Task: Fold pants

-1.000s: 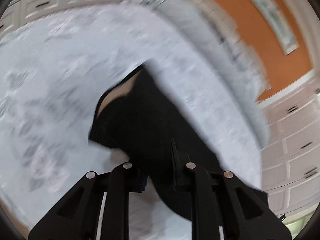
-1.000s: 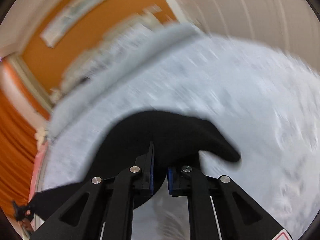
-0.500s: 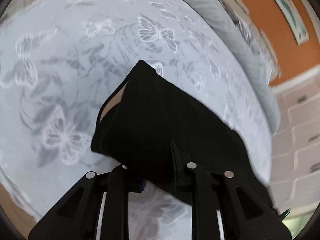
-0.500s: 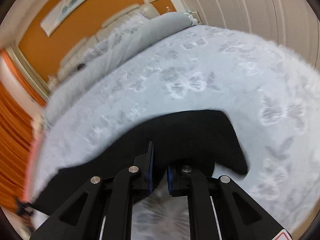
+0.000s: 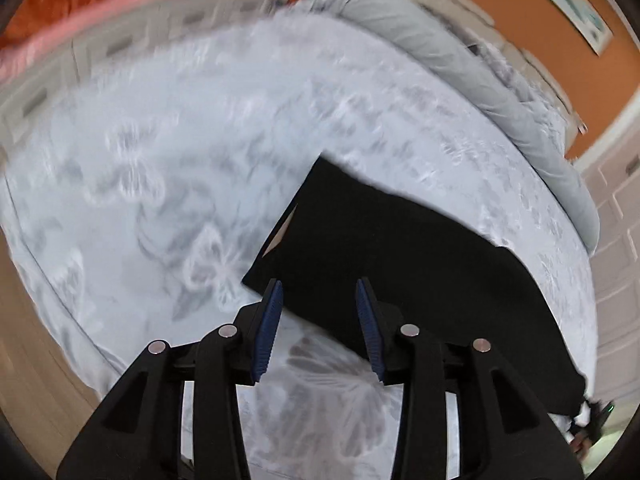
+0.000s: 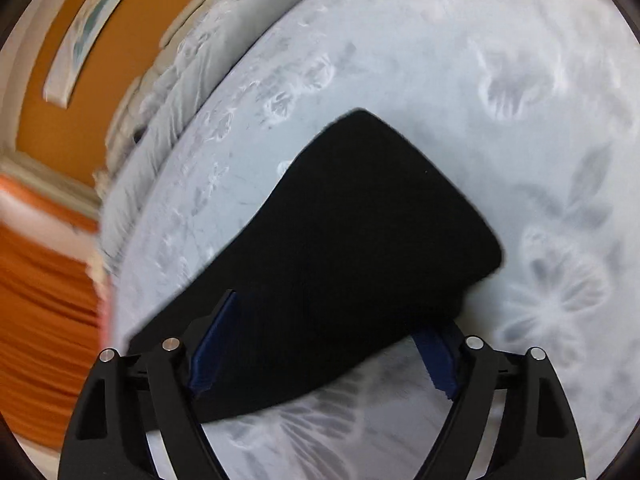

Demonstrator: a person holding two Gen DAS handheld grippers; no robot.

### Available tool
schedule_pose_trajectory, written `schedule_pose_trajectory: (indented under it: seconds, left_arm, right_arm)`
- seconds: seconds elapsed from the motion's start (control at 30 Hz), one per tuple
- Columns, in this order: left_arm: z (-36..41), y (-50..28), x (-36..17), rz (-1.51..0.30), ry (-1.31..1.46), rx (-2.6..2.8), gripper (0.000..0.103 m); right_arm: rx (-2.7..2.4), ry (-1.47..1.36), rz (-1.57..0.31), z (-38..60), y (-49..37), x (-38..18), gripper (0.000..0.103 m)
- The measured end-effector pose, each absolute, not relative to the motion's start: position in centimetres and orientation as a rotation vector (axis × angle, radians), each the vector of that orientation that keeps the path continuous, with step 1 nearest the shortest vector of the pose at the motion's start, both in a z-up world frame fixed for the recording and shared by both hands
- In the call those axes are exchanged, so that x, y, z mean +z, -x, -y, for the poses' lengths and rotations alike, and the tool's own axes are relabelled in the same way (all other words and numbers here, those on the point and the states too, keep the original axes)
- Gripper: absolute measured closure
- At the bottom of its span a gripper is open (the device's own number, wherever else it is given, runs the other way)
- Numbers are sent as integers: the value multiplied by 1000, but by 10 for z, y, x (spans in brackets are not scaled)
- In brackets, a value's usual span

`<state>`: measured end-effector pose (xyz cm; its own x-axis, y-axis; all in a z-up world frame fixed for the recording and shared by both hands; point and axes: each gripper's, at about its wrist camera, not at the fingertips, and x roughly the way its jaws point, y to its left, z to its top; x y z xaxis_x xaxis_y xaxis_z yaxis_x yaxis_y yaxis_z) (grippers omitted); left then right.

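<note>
The folded black fabric pants [image 5: 392, 264] lie flat on the pale butterfly-patterned bedspread [image 5: 168, 184] (wide bare cover all round). Left gripper [image 5: 319, 328] hangs released at their near edge; right gripper [image 6: 324, 344] spread wide, fabric between its fingers.

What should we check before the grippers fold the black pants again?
1. Left gripper open: ok, its jaws stand apart.
2. Right gripper open: ok, spread wide.
3. Black pants let go and lying on the butterfly bedspread: ok.
4. Pants flat, without wrinkles: cannot tell, the fabric is too dark.
5. Fold edges lined up: cannot tell; a pale bit of lining shows at one edge.
6. Sharp view: not ok, both views are blurred.
</note>
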<state>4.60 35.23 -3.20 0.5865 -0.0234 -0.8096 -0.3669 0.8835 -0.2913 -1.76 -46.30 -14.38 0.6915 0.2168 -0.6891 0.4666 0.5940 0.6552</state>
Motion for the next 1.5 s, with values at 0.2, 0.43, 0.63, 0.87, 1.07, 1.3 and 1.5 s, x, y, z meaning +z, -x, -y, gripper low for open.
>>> schedule_pose_trajectory:
  seconds: [0.2,0.43,0.63,0.87,1.07,1.3,1.5]
  left_arm:
    - [-272,-58,2,-862,432,44,63]
    - [-142,-95,-43,-970,282,-166,62]
    - [-78,-99,-82,-995,189,-216,58]
    - [-50,-84,-75,-848,22,-155,33]
    - [-53,-87,-73,-799,-90,-59,23]
    - [-96,-103,-79,-881,71,5,23]
    - [-146,-99,-65,-849,188,87,22]
  right_arm:
    - [-139,-806,-626,444,8,-67,94]
    - [-270,-792,-818,472,24,-147,79]
    - [-207,-917,-744,486,40,-144,53]
    - [-249,-762,-703,480,19,-123,93]
    - [-326,-793,-797,494,15,-146,93]
    - [-347,-638,-707,454,10,-92,93]
    - [-128,-419,-641,346,-23,-6,92]
